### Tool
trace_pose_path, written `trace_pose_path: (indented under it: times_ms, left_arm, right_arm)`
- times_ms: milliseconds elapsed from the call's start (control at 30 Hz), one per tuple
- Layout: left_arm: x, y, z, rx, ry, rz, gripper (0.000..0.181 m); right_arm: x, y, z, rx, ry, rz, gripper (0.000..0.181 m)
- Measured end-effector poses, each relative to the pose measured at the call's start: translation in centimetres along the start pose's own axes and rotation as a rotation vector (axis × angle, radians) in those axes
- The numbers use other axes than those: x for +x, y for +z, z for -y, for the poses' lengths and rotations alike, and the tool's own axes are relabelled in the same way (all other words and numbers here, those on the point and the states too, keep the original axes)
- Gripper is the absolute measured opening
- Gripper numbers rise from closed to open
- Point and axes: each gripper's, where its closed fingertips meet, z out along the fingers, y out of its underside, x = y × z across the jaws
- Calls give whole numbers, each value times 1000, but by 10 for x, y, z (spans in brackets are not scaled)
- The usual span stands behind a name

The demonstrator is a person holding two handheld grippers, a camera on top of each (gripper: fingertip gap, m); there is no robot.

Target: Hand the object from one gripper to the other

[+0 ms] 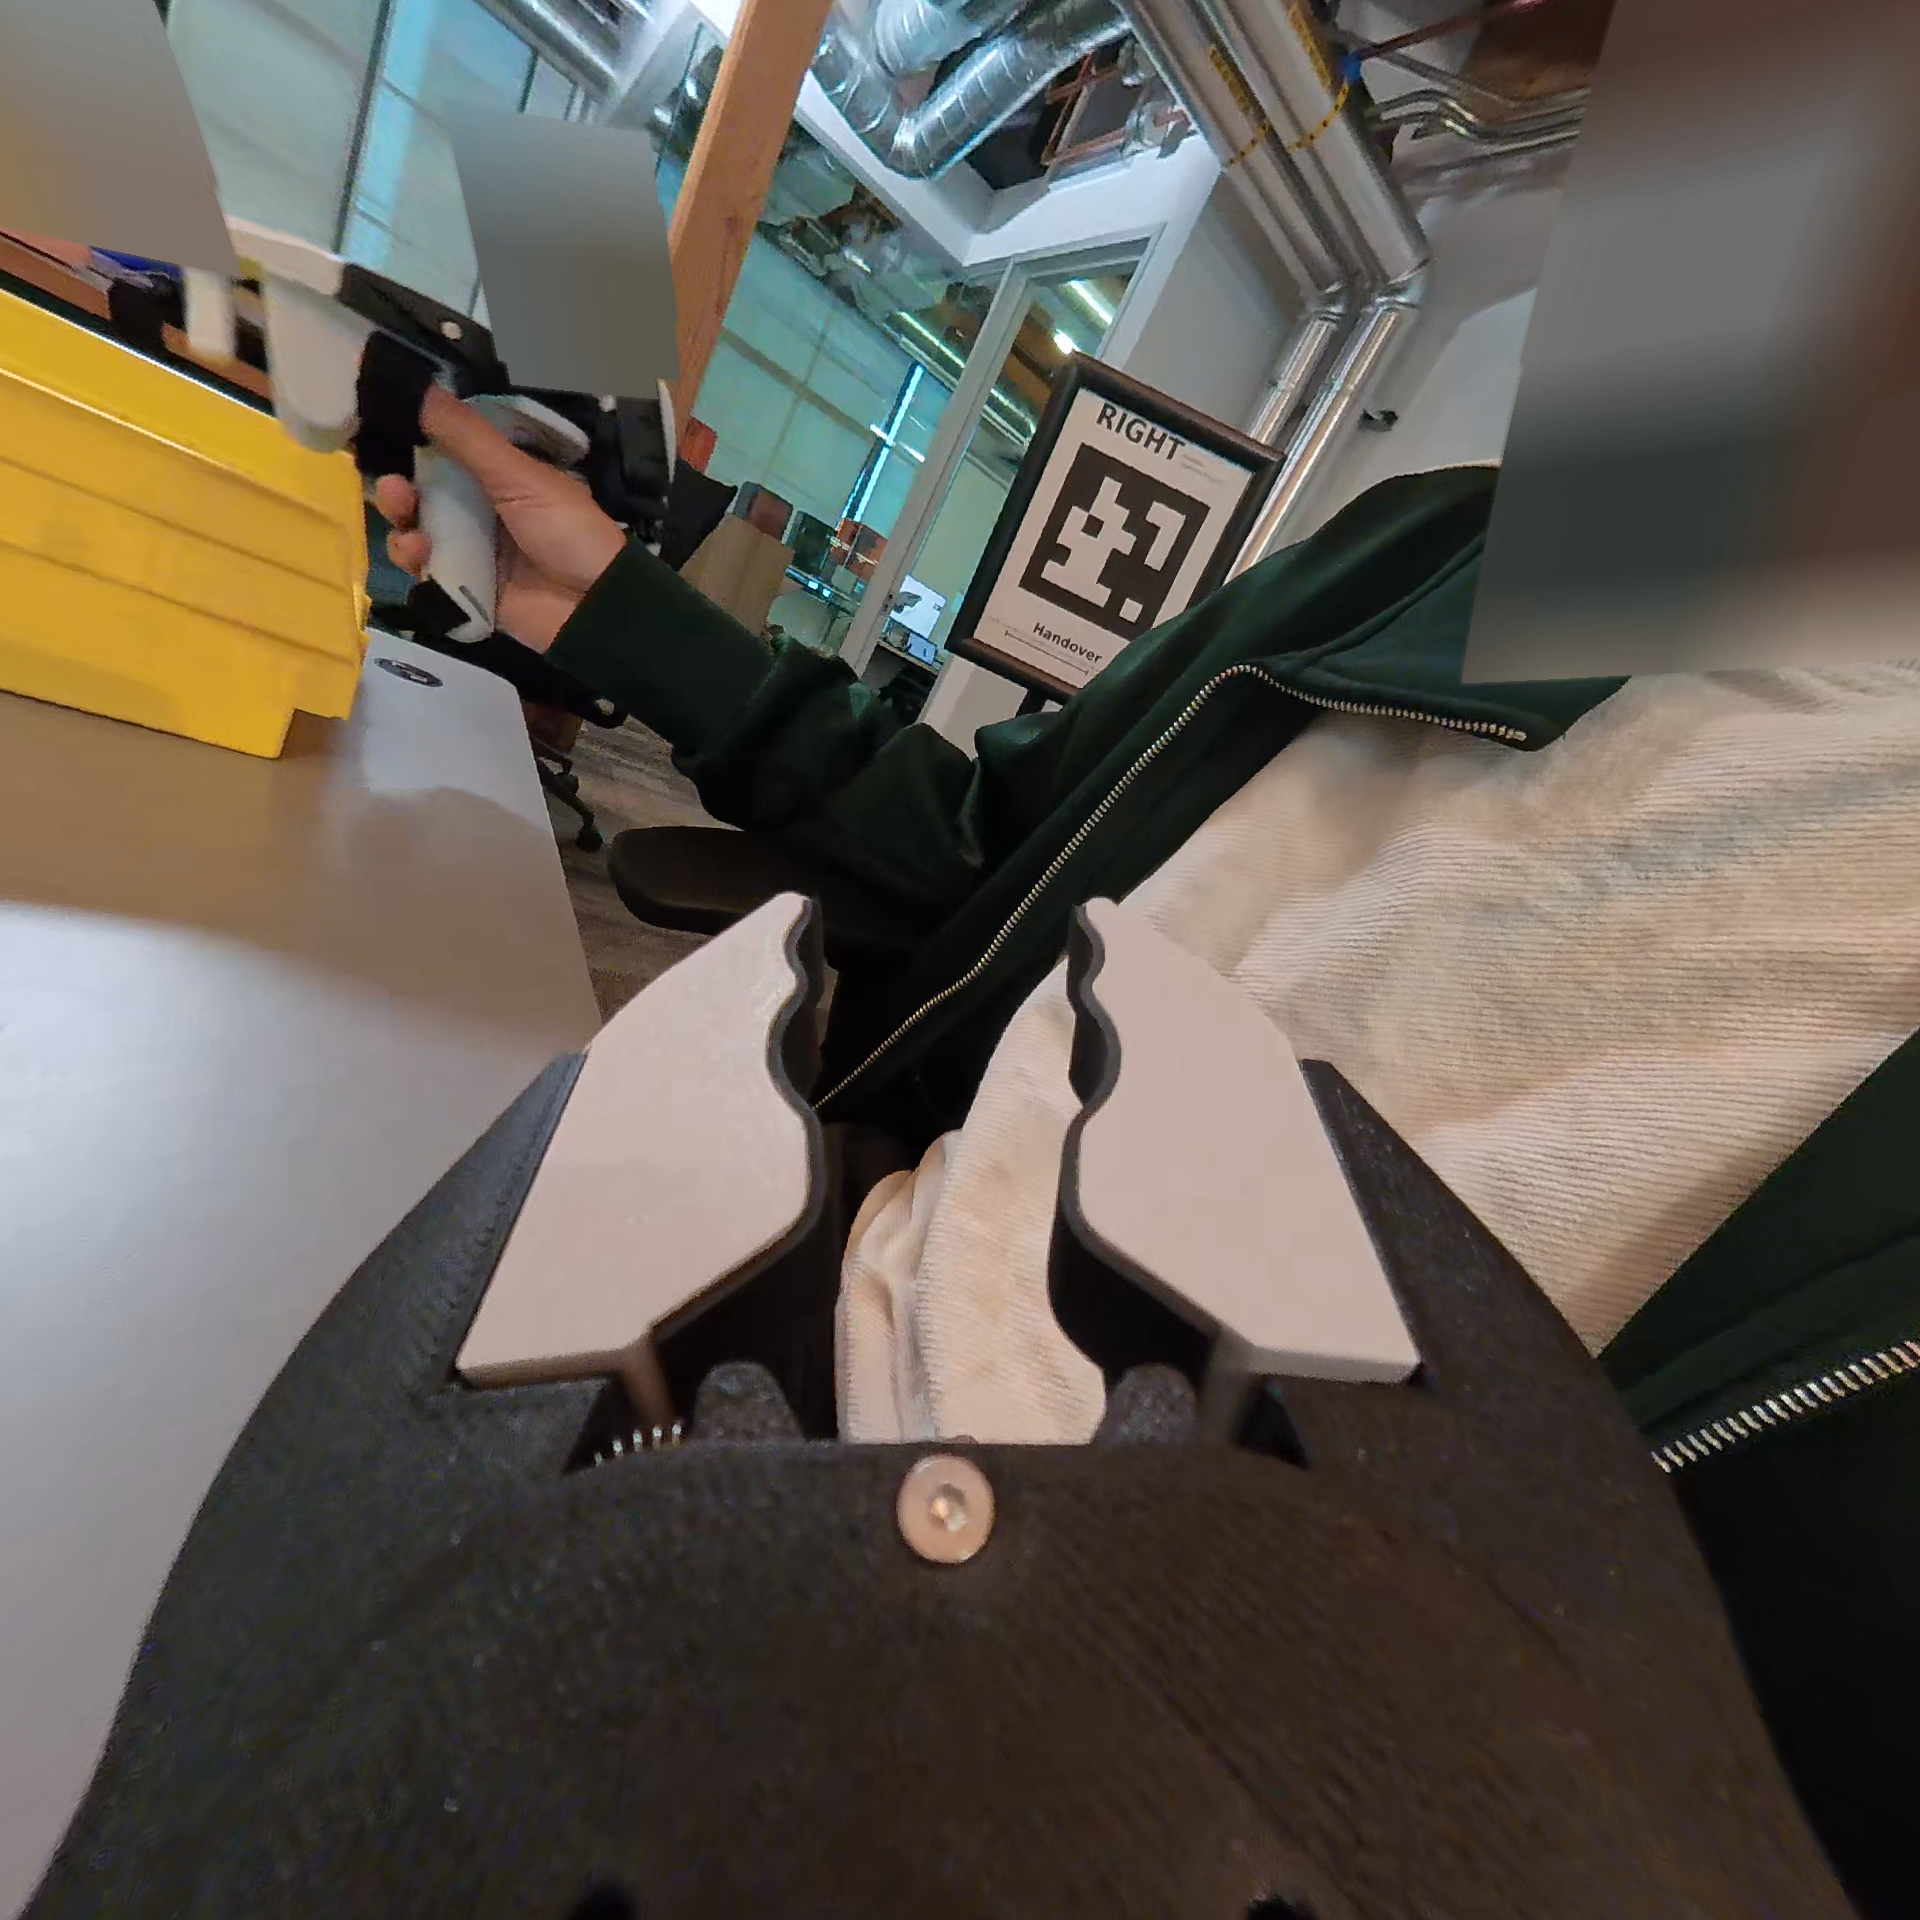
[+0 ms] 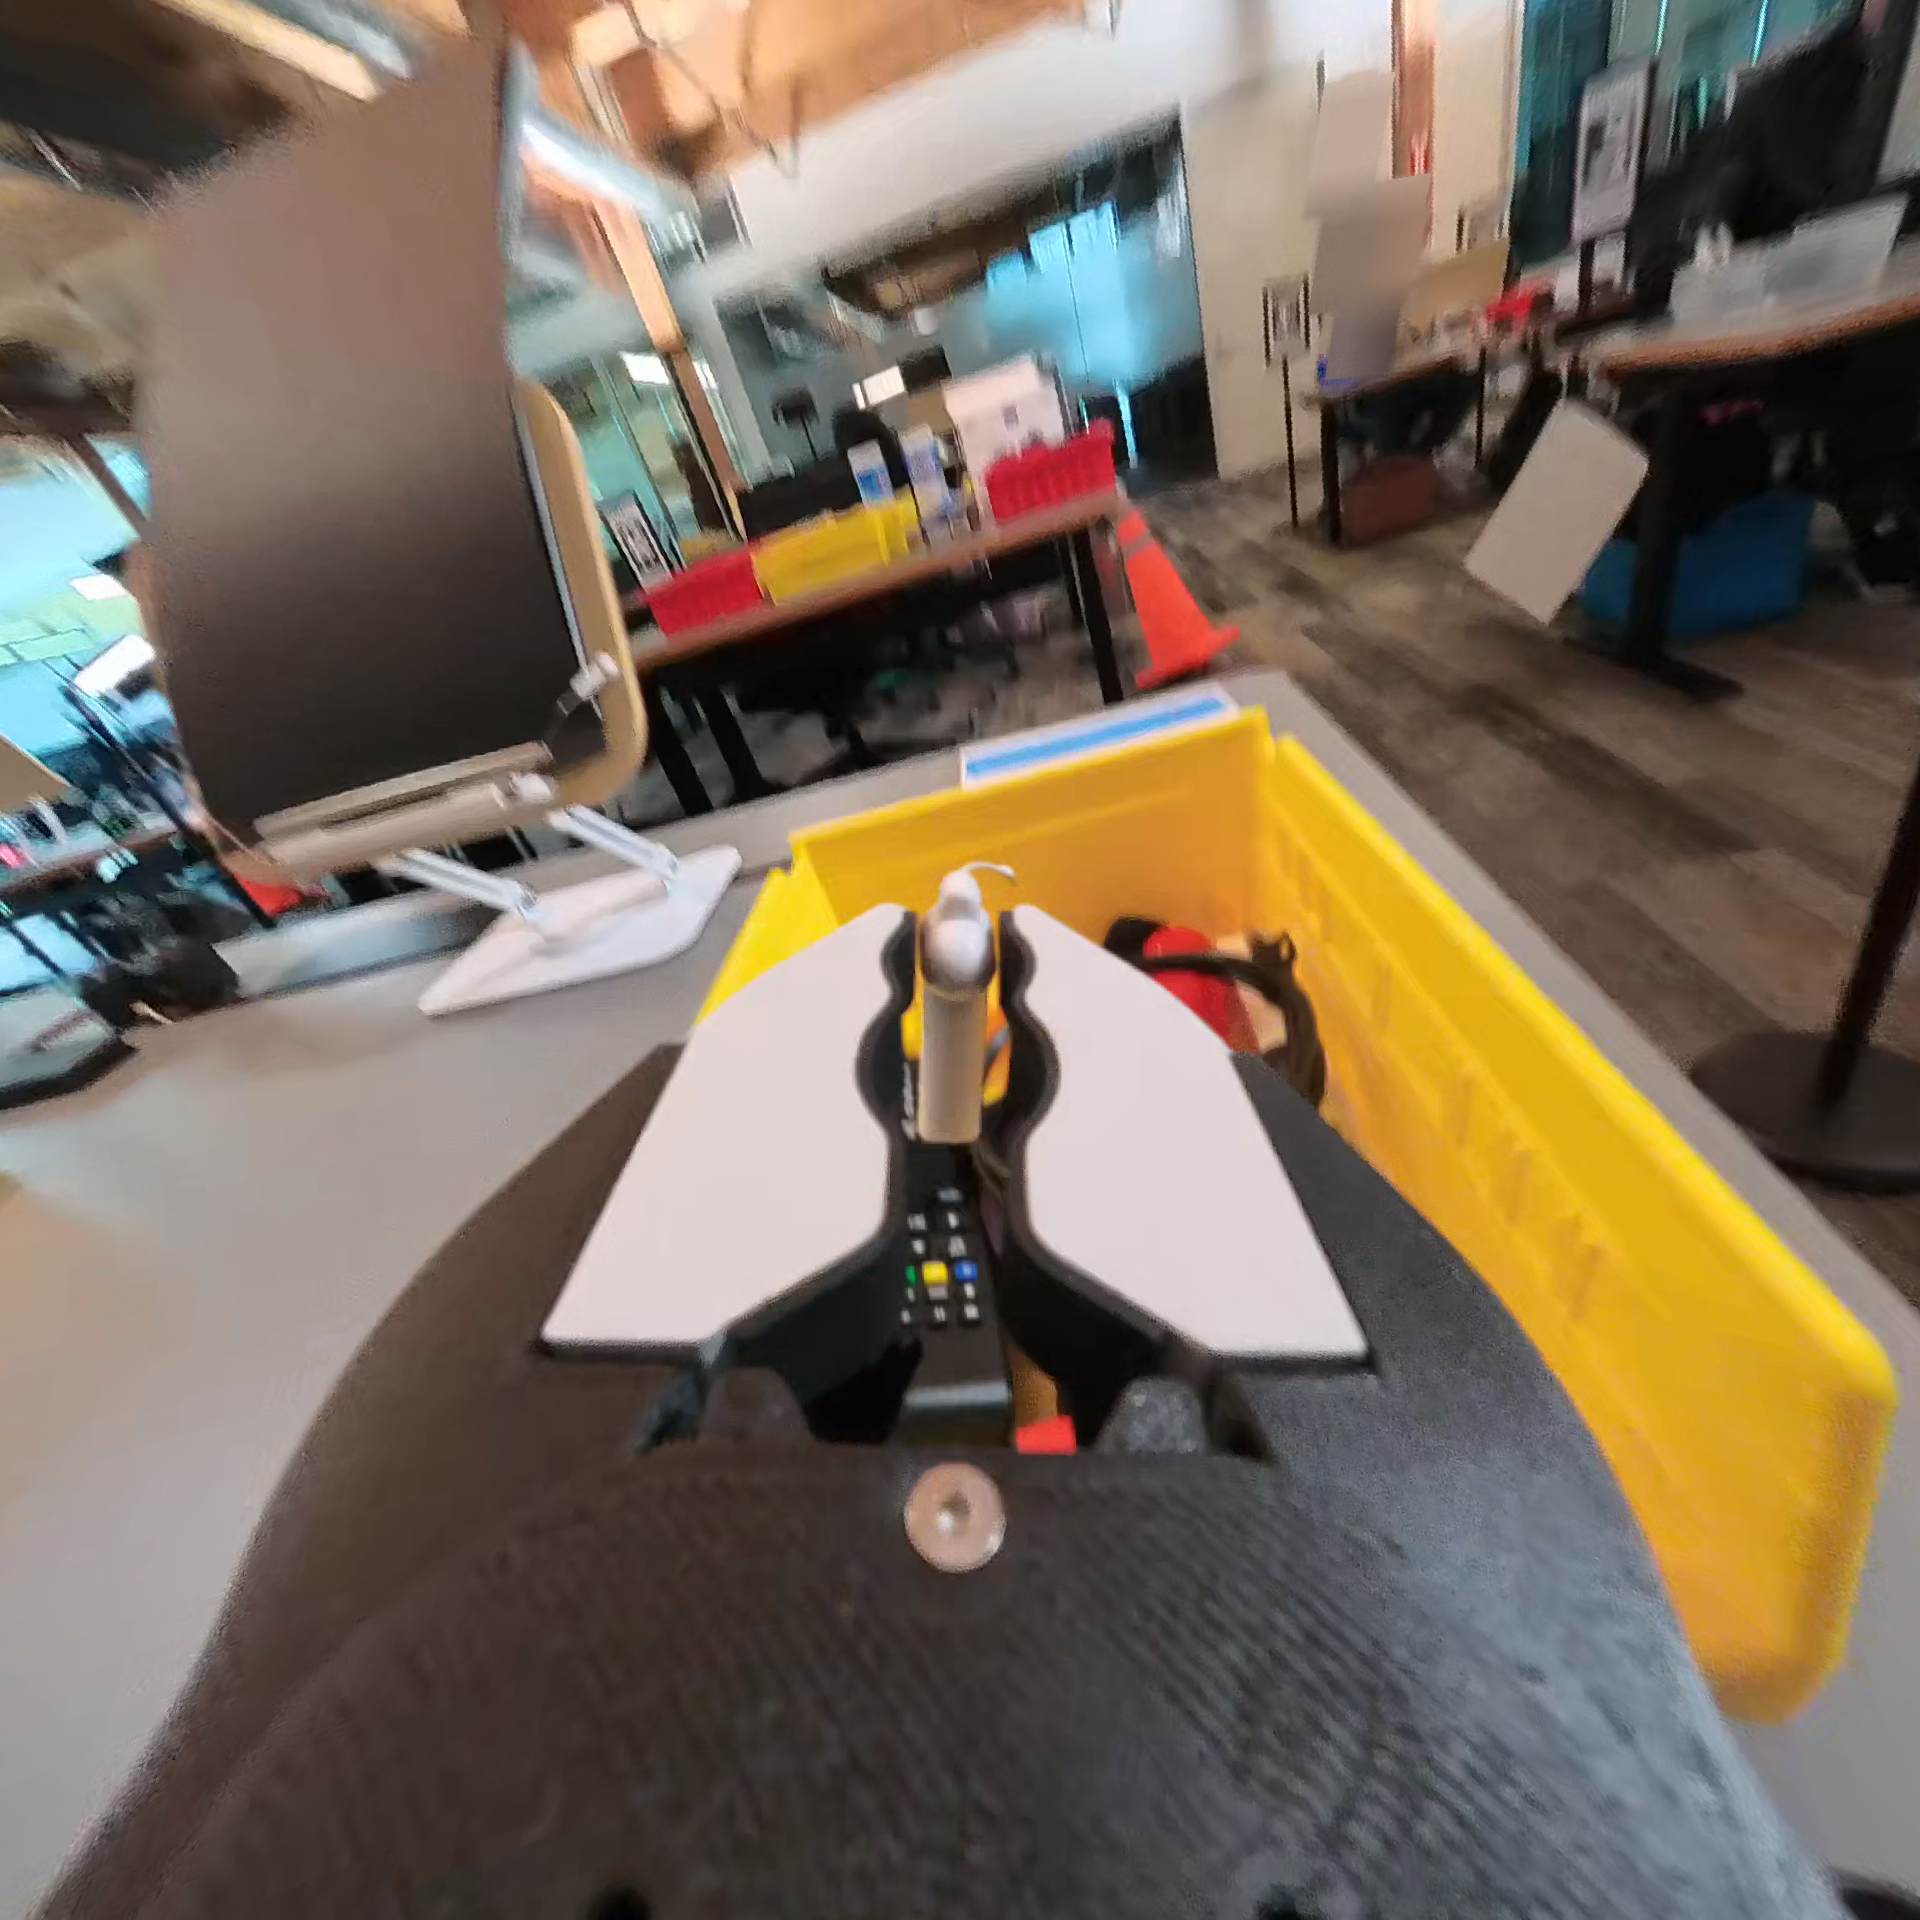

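A: Yellow plastic, that bin (image 2: 1475,1091) on the grey counter (image 2: 260,1195). Why is the right tool (image 2: 951,920) hanging over it?

B: I'd judge it has just picked from it. It is clenched on a slim object (image 2: 948,1039), a beige stick with a rounded pale grey tip, held upright between the fingertips above the bin. A black remote (image 2: 940,1288) and something red (image 2: 1184,971) lie below, inside the bin.

A: And the left tool (image 1: 940,935)?

B: Released, nothing between its fingers, well apart from the object. It points at the person's green jacket (image 1: 1039,748) and pale shirt, likely waiting off the counter edge. From there, the hand (image 1: 520,520) gripping the right tool shows beside the bin (image 1: 156,582).

A: So the handover?

B: Not yet begun, I'd say; the tools must first meet.
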Motion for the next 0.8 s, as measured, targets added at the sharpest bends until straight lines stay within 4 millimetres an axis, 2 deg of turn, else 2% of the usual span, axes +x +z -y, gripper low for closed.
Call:
trace_pose_path:
  times_ms: [67,133,233,333,400,467,567,633,700,800]
  left_arm:
    - [1,0,0,-2,-2,0,45]
    - [1,0,0,0,0,2,45]
    - [1,-1,2,6,0,4,44]
    - [0,-2,1,6,-7,7,44]
    - [-1,-2,1,5,-11,10,43]
    - [-4,-2,0,2,-7,27,43]
    - [-11,-4,0,-5,11,83,44]
    - [-15,-7,1,-4,27,121,45]
    - [-19,-11,4,2,43,155,44]
    - [-22,-16,7,18,44,182,44]
  right_arm:
    - [6,8,-17,-84,42,-41,43]
    - [8,9,-21,-78,81,-48,54]
    - [9,4,-7,-17,90,-58,59]
    - [-11,-5,20,80,88,6,56]
    - [-42,-11,40,159,79,101,54]
    - [-85,-17,52,199,58,226,51]
    - [-159,-22,42,176,-9,412,47]
    - [-211,-25,18,125,-66,541,47]
    - [-257,-29,-17,47,-129,660,46]
    - [-306,-36,-81,-96,-214,807,46]
